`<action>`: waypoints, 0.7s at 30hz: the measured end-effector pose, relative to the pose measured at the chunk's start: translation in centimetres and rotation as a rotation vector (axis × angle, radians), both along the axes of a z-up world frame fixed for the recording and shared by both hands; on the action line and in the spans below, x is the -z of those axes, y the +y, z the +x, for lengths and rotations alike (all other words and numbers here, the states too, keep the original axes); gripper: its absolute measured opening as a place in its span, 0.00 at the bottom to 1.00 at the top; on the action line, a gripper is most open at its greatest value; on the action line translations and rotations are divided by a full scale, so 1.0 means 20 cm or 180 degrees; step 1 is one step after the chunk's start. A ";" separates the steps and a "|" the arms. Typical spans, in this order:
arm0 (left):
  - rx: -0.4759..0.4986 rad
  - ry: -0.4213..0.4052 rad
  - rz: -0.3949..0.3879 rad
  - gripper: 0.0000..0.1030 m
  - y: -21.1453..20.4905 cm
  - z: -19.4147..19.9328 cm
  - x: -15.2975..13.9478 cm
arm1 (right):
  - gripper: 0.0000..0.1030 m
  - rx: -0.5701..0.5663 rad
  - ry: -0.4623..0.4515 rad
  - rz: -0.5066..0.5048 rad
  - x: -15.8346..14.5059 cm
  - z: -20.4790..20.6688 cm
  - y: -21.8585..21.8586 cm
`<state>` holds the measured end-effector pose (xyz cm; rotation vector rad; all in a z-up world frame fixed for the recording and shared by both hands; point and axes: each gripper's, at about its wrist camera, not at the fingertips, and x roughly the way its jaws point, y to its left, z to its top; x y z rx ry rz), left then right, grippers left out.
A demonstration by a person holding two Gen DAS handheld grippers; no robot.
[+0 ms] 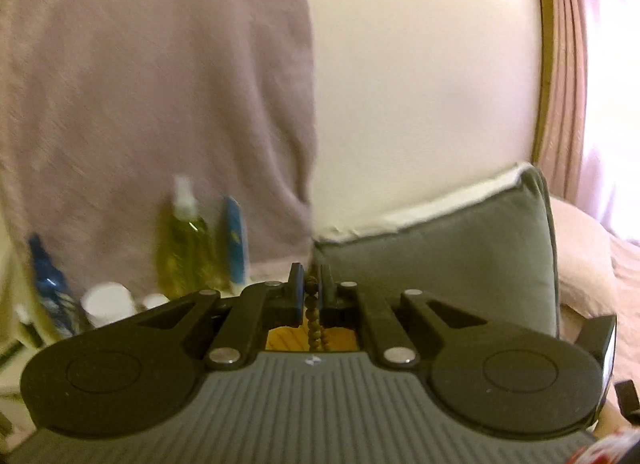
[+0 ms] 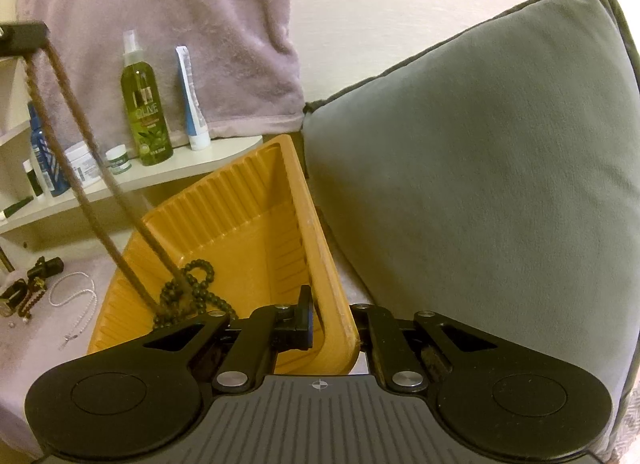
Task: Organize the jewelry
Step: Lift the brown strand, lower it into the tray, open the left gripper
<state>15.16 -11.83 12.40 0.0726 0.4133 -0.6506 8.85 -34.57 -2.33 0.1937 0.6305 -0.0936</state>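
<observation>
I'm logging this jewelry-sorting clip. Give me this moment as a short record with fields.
left gripper: shut on brown bead strand, held high, strand trailing into the tray
right gripper: shut on orange tray wall
in tray: dark bead necklace
outside tray: white pearl necklace on the pink cover
beside tray: grey cushion

Orange ribbed tray [image 2: 256, 200], brown bead strand [image 2: 100, 224], seemingly dark-green beads [image 2: 192, 288], grey cushion [image 2: 480, 184].

Left hand-held gripper [image 1: 311, 290] and right hand-held gripper [image 2: 334, 324], both clamped.
</observation>
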 end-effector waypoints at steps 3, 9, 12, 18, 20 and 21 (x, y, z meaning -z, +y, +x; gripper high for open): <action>0.0061 0.0135 0.0069 0.05 -0.06 0.02 0.09 | 0.07 0.0007 0.0009 0.0008 0.01 0.00 0.00; 0.0150 0.0421 0.0167 0.05 -0.13 0.06 0.25 | 0.07 0.0014 0.0024 0.0019 0.01 0.01 -0.01; 0.0160 0.0538 0.0194 0.05 -0.14 0.09 0.31 | 0.07 0.0012 0.0026 0.0025 0.01 0.02 -0.01; 0.0136 0.0659 0.0262 0.06 -0.14 0.10 0.36 | 0.07 0.0011 0.0029 0.0031 0.01 0.02 -0.01; 0.0117 0.0659 0.0252 0.11 -0.13 0.09 0.36 | 0.07 0.0010 0.0028 0.0028 0.01 0.02 -0.01; 0.0089 0.0661 0.0239 0.17 -0.12 0.09 0.35 | 0.07 0.0009 0.0027 0.0029 0.01 0.02 -0.01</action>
